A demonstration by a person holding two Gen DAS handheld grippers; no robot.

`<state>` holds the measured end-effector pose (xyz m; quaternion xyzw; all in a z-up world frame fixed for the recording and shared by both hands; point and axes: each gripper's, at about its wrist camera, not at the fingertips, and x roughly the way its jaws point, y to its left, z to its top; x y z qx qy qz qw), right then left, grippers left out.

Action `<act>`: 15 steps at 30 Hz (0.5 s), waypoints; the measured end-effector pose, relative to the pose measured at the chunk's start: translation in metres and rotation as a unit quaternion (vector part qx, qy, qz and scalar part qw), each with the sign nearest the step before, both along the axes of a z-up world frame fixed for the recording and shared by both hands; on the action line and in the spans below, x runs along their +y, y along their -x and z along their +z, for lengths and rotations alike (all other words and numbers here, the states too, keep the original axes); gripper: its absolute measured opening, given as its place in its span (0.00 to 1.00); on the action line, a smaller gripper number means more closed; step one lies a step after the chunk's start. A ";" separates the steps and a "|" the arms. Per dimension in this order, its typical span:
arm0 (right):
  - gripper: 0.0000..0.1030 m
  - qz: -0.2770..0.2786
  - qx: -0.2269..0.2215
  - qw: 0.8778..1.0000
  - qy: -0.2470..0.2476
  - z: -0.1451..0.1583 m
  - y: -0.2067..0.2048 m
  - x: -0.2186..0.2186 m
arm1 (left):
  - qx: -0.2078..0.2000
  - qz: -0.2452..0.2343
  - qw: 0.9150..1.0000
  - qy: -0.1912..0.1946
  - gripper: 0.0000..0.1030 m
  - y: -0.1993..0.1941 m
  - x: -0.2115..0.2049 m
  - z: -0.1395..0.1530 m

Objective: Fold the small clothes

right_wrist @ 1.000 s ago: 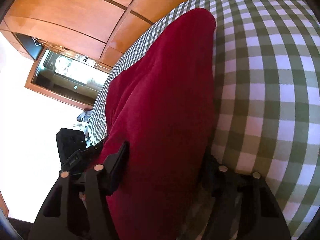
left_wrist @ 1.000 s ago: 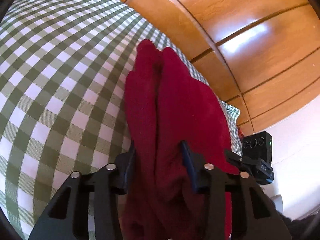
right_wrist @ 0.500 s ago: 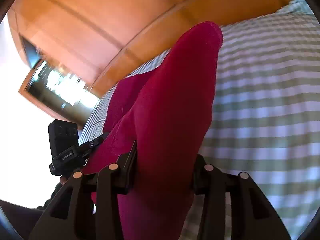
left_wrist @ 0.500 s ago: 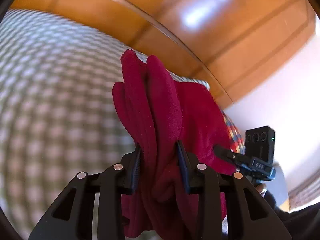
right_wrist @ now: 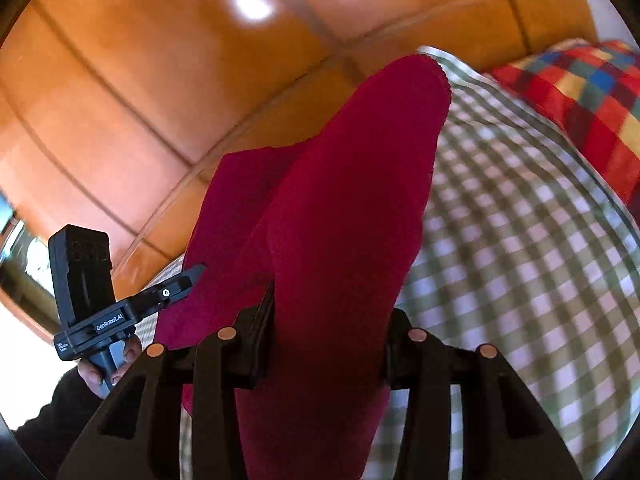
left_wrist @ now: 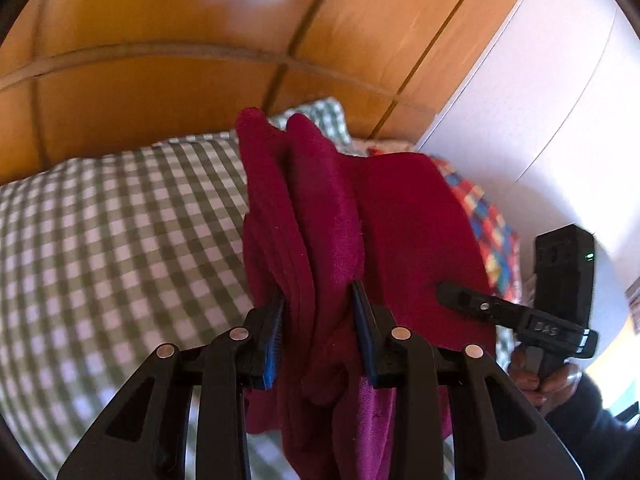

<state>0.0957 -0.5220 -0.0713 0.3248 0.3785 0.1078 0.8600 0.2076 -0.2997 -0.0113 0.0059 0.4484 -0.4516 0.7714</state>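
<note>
Left tool (left_wrist: pixel 318 320): you clamp bunched folds of the red garment (left_wrist: pixel 400 232) — lifted above the checked bed (left_wrist: pixel 120 240).
Right tool (right_wrist: pixel 328 332): you grip its other end.

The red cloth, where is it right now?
The red cloth is pinched in both grippers, left gripper and right gripper, filling the middle of each wrist view above the green checked bedcover.
</note>
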 end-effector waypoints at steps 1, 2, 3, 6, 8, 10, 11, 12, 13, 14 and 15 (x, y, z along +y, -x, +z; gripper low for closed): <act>0.40 -0.002 0.016 1.000 -0.002 -0.013 -0.004 -0.003 | 0.006 0.002 1.000 -0.016 0.29 -0.001 -0.007 -0.009; 0.40 -0.006 0.036 0.999 0.000 -0.028 -0.009 -0.007 | 0.010 0.009 0.999 -0.048 0.29 -0.004 -0.017 -0.026; 0.40 -0.009 0.047 0.999 0.000 -0.039 -0.010 -0.007 | 0.005 0.017 0.997 -0.075 0.30 -0.005 -0.023 -0.037; 0.44 -0.019 0.041 0.999 -0.025 -0.056 -0.001 -0.016 | 0.011 0.028 0.997 -0.070 0.34 -0.008 -0.026 -0.053; 0.47 -0.026 0.044 0.998 -0.027 -0.056 0.001 -0.015 | 0.020 0.029 0.997 -0.068 0.36 -0.009 -0.023 -0.052; 0.51 -0.027 0.042 0.999 -0.003 -0.048 0.003 -0.015 | 0.014 0.033 0.997 -0.072 0.37 -0.002 -0.009 -0.038; 0.53 -0.031 0.043 0.999 0.005 -0.044 0.004 -0.014 | 0.009 0.038 0.997 -0.071 0.37 -0.002 -0.003 -0.031; 0.56 -0.035 0.045 0.998 0.012 -0.039 0.002 -0.018 | 0.002 0.048 0.997 -0.064 0.37 -0.003 0.001 -0.022; 0.59 -0.044 0.044 0.998 0.026 -0.033 0.006 -0.018 | -0.005 0.059 0.997 -0.058 0.37 0.003 0.006 -0.015; 0.60 -0.054 0.041 0.997 0.045 -0.026 0.009 -0.017 | -0.017 0.073 0.996 -0.052 0.37 0.007 0.013 -0.007; 0.60 -0.062 0.036 0.995 0.063 -0.016 0.010 -0.013 | -0.035 0.085 0.995 -0.040 0.37 0.014 0.021 0.003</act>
